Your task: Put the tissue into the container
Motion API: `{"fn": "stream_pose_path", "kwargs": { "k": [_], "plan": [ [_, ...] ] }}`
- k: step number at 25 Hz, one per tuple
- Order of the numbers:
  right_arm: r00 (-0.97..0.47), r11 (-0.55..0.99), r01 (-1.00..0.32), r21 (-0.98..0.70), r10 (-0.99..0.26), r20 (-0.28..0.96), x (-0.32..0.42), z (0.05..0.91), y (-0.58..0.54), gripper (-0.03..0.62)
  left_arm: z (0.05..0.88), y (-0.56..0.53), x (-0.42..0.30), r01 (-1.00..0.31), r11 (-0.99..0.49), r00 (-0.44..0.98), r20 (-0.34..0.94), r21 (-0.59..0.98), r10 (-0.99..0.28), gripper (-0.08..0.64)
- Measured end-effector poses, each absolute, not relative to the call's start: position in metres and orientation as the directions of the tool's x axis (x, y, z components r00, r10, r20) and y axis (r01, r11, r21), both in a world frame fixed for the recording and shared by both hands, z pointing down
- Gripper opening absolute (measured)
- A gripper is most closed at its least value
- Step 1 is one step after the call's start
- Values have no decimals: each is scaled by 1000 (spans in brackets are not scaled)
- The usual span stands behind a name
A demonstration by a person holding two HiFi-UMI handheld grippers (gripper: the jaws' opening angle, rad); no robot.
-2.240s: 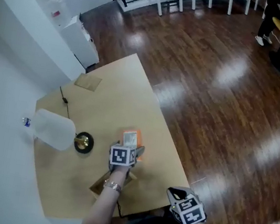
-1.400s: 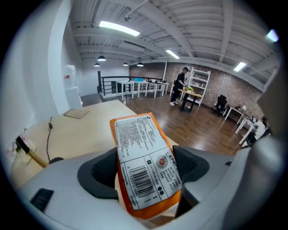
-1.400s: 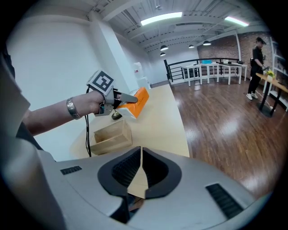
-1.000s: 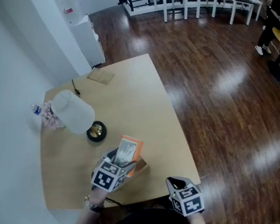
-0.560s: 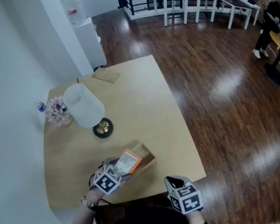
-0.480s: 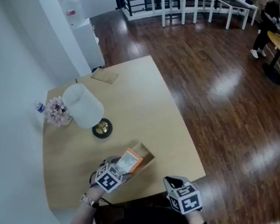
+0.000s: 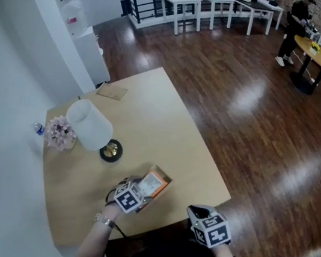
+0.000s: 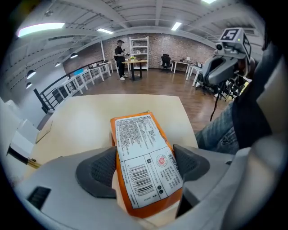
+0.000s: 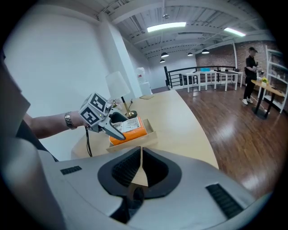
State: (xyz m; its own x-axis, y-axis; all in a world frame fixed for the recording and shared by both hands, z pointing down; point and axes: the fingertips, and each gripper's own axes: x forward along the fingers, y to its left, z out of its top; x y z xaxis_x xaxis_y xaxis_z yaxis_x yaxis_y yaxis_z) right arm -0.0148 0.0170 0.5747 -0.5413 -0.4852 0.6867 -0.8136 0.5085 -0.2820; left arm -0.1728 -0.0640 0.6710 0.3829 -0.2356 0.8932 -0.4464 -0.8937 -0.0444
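An orange tissue pack with a white printed label sits between the jaws of my left gripper, and both dark pads press its sides. In the right gripper view the pack lies low inside a shallow tan tray on the table, still held by the left gripper. The head view shows the pack and left gripper near the table's front edge. My right gripper is shut on nothing and hovers off the table's near edge.
A lamp with a white shade and brass base stands behind the tray, beside pink flowers. A flat cardboard piece lies at the table's far corner. A black cable hangs near the left wrist. A person stands far off.
The left gripper has carried the tissue pack from upright above the table down into the tray, now lying flatter. The right gripper has stayed where it was.
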Motion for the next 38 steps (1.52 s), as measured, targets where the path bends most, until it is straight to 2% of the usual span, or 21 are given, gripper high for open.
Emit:
{"fn": "stream_pose_path", "kwargs": {
  "k": [5,10,13,14,16,20,22,23,25,32,38],
  "plan": [
    [-540,509,-815,-276,-495,681,-12,569,17,20,667,-77,-175,-521,-851,425,846,-63,-322,492],
    [-552,522,-804,-284,-476,685,-16,574,17,20,617,-65,-165,-584,-811,501,770,-37,-396,492],
    [-562,539,-793,-283,-467,683,-18,574,13,19,576,-49,-158,-669,-743,544,698,27,-465,481],
    [-566,546,-788,-284,-464,681,-19,571,11,20,565,-42,-158,-695,-717,551,679,52,-485,467],
    [-579,558,-777,-289,-457,675,-23,567,8,20,549,-26,-155,-727,-681,564,647,92,-514,391],
    [-605,589,-751,-298,-434,668,-33,566,3,20,538,3,-147,-769,-624,559,622,141,-548,193],
    [-618,610,-735,-298,-419,665,-39,567,2,19,540,10,-145,-797,-583,543,614,162,-572,129],
    [-624,620,-726,-296,-413,664,-42,565,1,20,541,12,-145,-814,-555,532,607,173,-591,64],
    [-634,639,-710,-295,-399,663,-46,565,1,18,540,16,-146,-840,-500,519,580,211,-627,9],
    [-708,713,-625,-319,-344,617,-61,558,5,3,552,28,-153,-864,-440,493,584,243,-645,9],
    [-714,748,-593,-298,-317,625,-61,555,6,3,553,33,-146,-870,-433,482,590,237,-647,9]
  ]
}}
